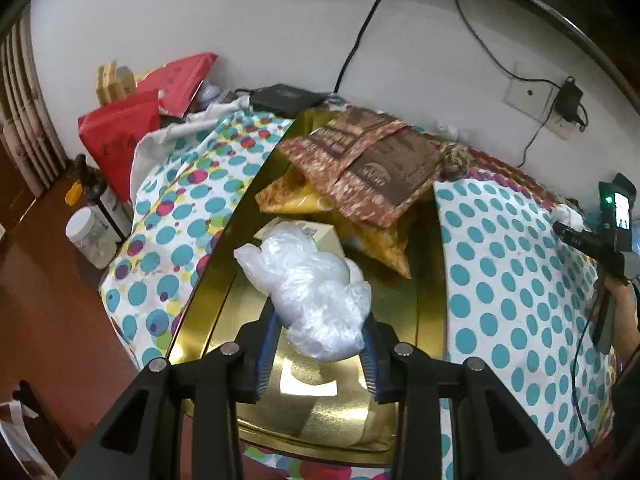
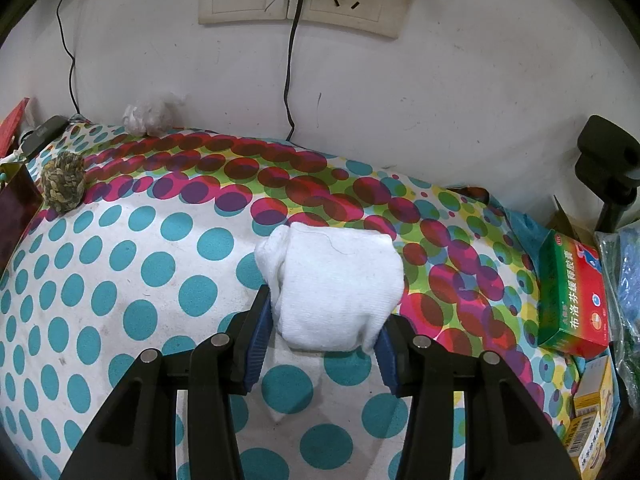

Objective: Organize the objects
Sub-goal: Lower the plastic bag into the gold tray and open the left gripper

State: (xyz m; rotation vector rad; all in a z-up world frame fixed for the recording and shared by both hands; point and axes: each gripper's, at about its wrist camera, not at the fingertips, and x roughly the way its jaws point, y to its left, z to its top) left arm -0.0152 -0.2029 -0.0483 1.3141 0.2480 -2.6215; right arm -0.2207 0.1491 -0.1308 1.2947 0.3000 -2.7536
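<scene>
In your left wrist view, your left hand-held gripper (image 1: pixel 319 326) is clamped on a crumpled clear plastic bag (image 1: pixel 308 284), its blue pads pressing the bag from both sides at the lower centre of the frame. The bag hangs over a shiny gold rectangular tray (image 1: pixel 208 300) that runs from the bottom centre up toward the top centre. Further up the tray lie a brown printed paper packet (image 1: pixel 372 160) resting on a yellow-orange snack bag (image 1: pixel 376 240), with a small cream cardboard box (image 1: pixel 316 232) just behind the plastic bag. The tray sits on a polka-dot cloth-covered bench (image 1: pixel 500 260). A knotted rope ball (image 1: pixel 454 162) sits just right of the brown packet, and red paper bags (image 1: pixel 120 136) stand at the upper left.

In your right wrist view, your right hand-held gripper (image 2: pixel 325 330) grips a folded white sock (image 2: pixel 332 280) at the frame's centre (whether it touches the dotted cloth you cannot tell). The rope ball (image 2: pixel 63 186) lies at the left edge, well apart, and a green and red medicine box (image 2: pixel 572 296) stands at the right edge.
</scene>
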